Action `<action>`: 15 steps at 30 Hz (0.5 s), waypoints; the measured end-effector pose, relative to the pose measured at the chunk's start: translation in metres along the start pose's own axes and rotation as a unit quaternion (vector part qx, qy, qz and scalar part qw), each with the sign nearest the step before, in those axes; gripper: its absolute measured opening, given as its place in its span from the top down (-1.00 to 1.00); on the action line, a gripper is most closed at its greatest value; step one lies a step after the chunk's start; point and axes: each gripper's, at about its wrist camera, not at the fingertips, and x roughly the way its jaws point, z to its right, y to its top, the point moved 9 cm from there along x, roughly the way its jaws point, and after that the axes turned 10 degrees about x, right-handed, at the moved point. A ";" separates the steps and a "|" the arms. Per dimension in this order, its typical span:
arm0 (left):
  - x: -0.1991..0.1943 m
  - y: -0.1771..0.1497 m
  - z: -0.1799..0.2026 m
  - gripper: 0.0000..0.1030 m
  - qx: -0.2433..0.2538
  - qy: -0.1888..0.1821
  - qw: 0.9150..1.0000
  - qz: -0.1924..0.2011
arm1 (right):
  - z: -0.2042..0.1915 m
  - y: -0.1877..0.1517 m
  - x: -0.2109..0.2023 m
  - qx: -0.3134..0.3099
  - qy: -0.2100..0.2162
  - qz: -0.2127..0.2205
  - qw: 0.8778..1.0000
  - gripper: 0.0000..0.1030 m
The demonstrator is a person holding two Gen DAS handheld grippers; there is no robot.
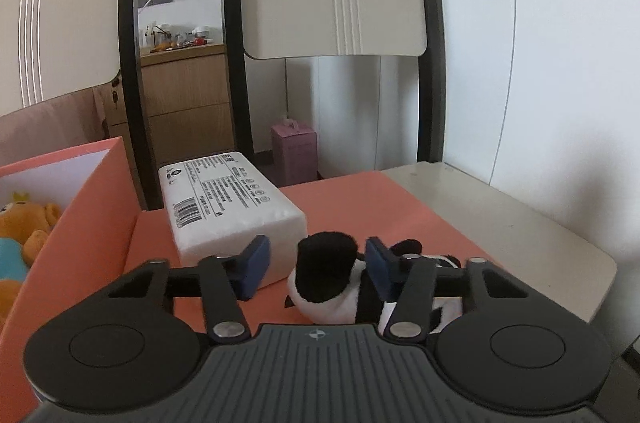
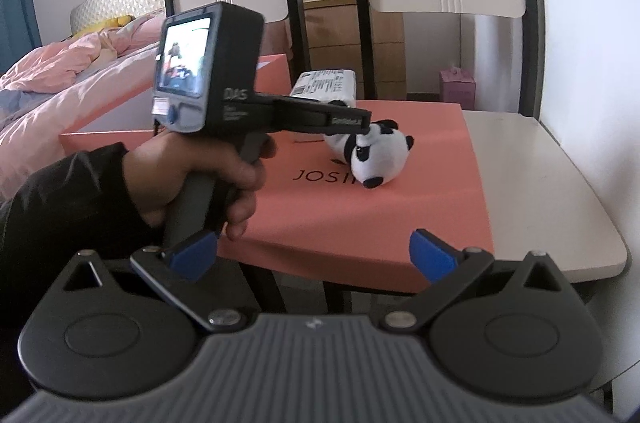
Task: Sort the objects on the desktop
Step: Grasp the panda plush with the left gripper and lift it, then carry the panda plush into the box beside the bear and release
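Fingers of the left gripper (image 1: 316, 263) straddle the panda (image 1: 332, 279): right pad (image 1: 380, 263) touching its side, left pad (image 1: 254, 265) apart from it, so no grip. Right gripper (image 2: 314, 255) fingers wide apart, empty, off the bench (image 2: 560, 191) edge. Largest down: bench; lid (image 2: 420, 191) flat on it; box (image 1: 84, 223) at left, plush toys (image 1: 28, 227) inside; tissue pack (image 1: 228, 199); panda lying on lid. Step in hand: grasping panda. Next, probably: finish closing, lift, carry to box.
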 end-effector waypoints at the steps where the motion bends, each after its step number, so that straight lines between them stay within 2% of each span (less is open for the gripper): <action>1: 0.001 0.000 0.000 0.36 -0.001 0.000 1.000 -0.001 | -0.001 0.000 0.001 -0.001 -0.001 0.000 1.000 -1.00; 7: -0.009 0.002 -0.006 0.50 -0.008 -0.001 1.000 0.006 | -0.010 0.003 0.006 -0.005 0.003 0.000 1.000 -1.00; 15: -0.044 0.031 -0.027 0.51 -0.031 -0.002 0.998 0.049 | -0.019 0.006 0.016 -0.012 -0.003 -0.006 1.000 -1.00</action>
